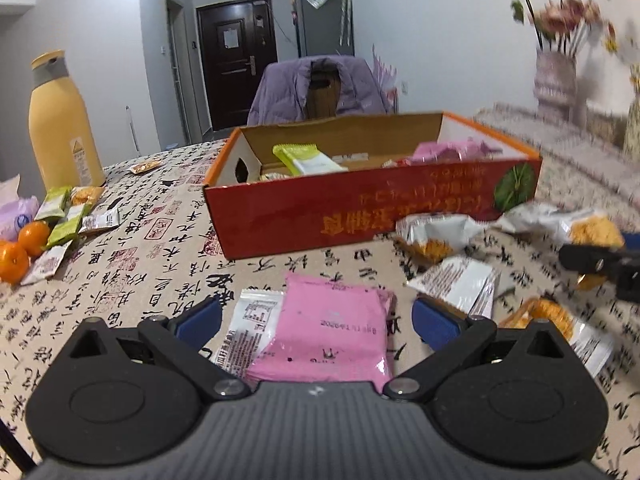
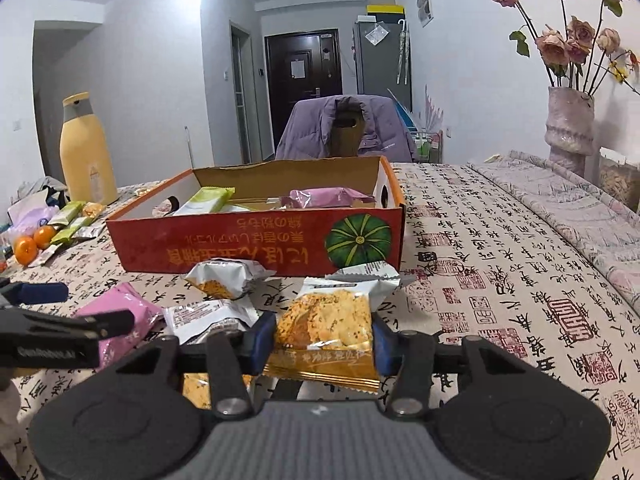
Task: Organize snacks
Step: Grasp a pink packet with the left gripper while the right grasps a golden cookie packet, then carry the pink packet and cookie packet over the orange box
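An open red cardboard box (image 1: 320,216) (image 2: 256,240) sits on the table with green and pink snack packets inside. My left gripper (image 1: 316,320) is open, its blue pads on either side of a pink snack packet (image 1: 332,332) that lies flat on the cloth; the pads are apart from it. My right gripper (image 2: 324,340) is shut on a white and orange crispy snack packet (image 2: 332,320) in front of the box. The pink packet also shows in the right wrist view (image 2: 120,308), with the left gripper's fingers (image 2: 60,320) beside it. The right gripper shows blurred at the right edge of the left wrist view.
Several white and orange snack packets (image 1: 436,236) (image 2: 224,276) lie loose in front of the box. At the far left stand a yellow bottle (image 1: 60,128), green packets (image 1: 64,216) and oranges (image 1: 20,252). A vase of flowers (image 2: 568,128) stands at the back right. A chair with a purple jacket (image 2: 344,128) is behind the table.
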